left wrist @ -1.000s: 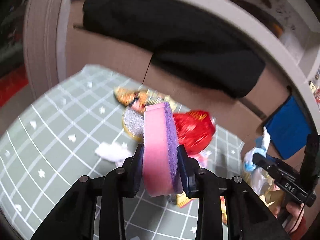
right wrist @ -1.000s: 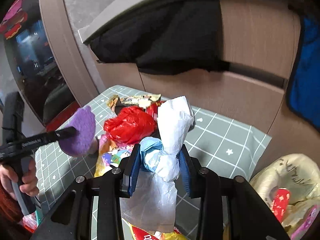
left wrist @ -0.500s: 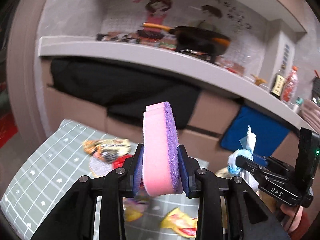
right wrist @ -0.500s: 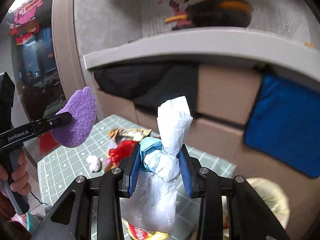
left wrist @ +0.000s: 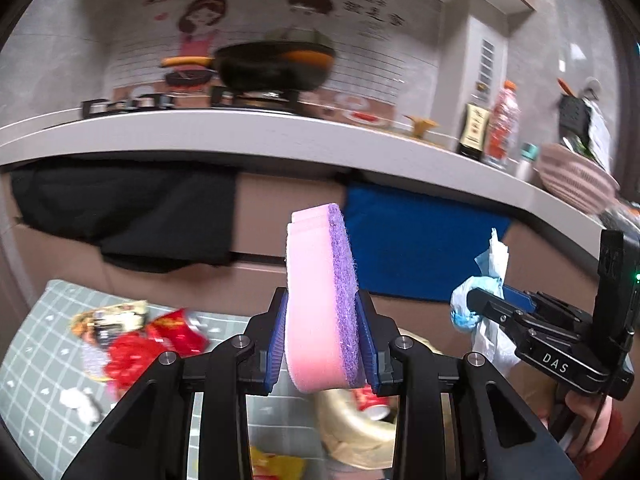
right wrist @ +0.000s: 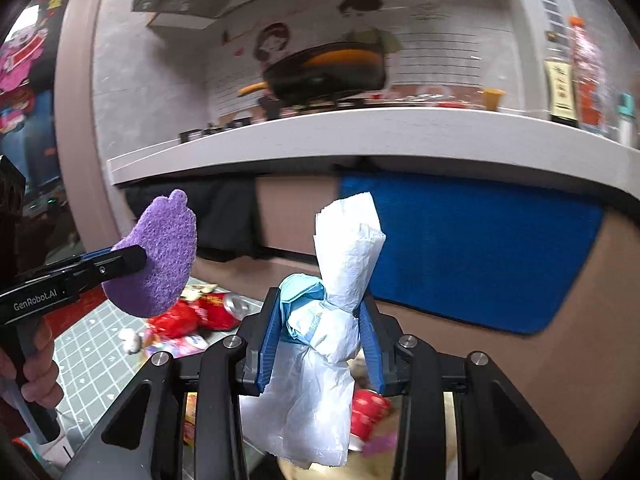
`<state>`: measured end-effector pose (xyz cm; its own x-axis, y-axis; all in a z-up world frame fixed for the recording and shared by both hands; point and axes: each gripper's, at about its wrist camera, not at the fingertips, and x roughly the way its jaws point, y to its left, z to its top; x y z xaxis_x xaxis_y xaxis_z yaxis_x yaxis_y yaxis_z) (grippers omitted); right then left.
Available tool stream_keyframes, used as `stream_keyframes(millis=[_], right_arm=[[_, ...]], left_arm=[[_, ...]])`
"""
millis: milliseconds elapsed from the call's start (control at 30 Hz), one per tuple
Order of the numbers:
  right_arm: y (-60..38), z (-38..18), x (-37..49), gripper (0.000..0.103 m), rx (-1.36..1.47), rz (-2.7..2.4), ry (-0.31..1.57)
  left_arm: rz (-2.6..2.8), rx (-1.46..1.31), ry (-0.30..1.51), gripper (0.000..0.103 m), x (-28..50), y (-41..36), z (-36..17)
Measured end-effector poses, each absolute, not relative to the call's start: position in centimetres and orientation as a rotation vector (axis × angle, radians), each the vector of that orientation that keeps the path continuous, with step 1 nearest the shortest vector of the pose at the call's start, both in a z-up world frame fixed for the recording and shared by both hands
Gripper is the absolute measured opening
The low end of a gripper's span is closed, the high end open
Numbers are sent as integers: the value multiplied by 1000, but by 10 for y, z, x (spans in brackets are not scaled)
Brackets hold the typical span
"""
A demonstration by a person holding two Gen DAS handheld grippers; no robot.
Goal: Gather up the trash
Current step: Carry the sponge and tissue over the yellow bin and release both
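my view of the wrappers [left wrist: 136,340] on the mat is smeared by blur; the beige bag [left wrist: 360,432] below sits mostly hidden behind my left hand-held gripper [left wrist: 322,336].

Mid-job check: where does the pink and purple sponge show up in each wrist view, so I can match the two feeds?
Left wrist: the sponge stands centre frame, edge-on, pinched in the left gripper.
Right wrist: the sponge is at left, purple face showing, held up above the green mat.
Shared landmark: the blue cloth hanging under the counter.
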<state>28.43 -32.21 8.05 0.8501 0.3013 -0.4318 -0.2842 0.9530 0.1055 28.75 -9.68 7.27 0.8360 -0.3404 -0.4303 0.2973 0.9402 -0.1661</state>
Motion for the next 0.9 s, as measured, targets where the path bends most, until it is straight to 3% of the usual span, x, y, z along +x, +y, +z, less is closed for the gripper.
stream_keyframes(millis=[367, 900], right_arm=[[-385, 55, 274, 35, 98, 218, 490], [-386, 5, 308, 35, 99, 209, 607]], left_arm=[[-420, -46, 554, 33, 309, -157, 35], [-471, -82, 702, 33, 346, -172, -32]])
